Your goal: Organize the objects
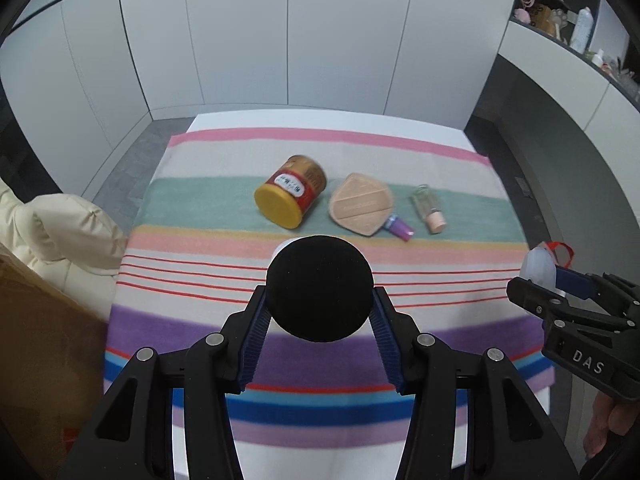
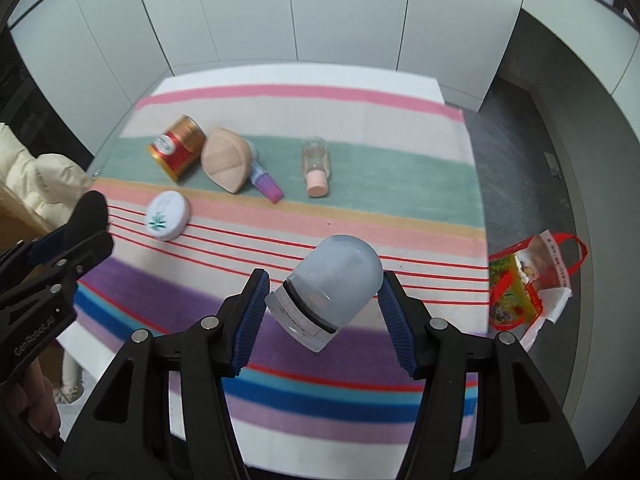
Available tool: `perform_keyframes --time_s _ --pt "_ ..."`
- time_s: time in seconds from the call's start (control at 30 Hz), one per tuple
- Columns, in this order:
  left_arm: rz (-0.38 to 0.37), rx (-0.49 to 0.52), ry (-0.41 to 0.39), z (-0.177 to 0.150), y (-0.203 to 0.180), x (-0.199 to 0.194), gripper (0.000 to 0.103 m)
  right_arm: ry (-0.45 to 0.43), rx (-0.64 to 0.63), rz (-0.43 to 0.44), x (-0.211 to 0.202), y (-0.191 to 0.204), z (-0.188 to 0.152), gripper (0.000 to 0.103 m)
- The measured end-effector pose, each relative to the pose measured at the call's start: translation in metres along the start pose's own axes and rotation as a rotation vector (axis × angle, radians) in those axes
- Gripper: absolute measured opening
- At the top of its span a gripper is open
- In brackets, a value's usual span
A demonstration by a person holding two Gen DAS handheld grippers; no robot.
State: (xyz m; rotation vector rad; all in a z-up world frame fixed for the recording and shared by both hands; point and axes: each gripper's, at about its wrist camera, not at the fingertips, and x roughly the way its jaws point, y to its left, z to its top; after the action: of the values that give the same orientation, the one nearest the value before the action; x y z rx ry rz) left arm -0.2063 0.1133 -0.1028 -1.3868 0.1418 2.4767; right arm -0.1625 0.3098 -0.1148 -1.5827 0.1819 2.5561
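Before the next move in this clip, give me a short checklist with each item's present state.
1. Left gripper shut on the black puff: ok.
2. Right gripper holds the frosted jar: ok, pads at both sides, jar tilted.
3. Both loads off the cloth: ok.
4. Grippers apart from each other: ok.
5. White tin, red can, beige sponge, purple tube and clear bottle undisturbed on the cloth: ok; the can and bottle lie on their sides.
6. Place to put the loads down: cannot tell.
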Motion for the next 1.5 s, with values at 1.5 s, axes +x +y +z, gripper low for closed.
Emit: perform_keyframes --time_s 1.5 --pt "0.029 -0.084 -0.185 -0.03 0.057 -0.148 0.051 -0.187 -0.069 0.096 -0.136 0.065 -0.011 0.059"
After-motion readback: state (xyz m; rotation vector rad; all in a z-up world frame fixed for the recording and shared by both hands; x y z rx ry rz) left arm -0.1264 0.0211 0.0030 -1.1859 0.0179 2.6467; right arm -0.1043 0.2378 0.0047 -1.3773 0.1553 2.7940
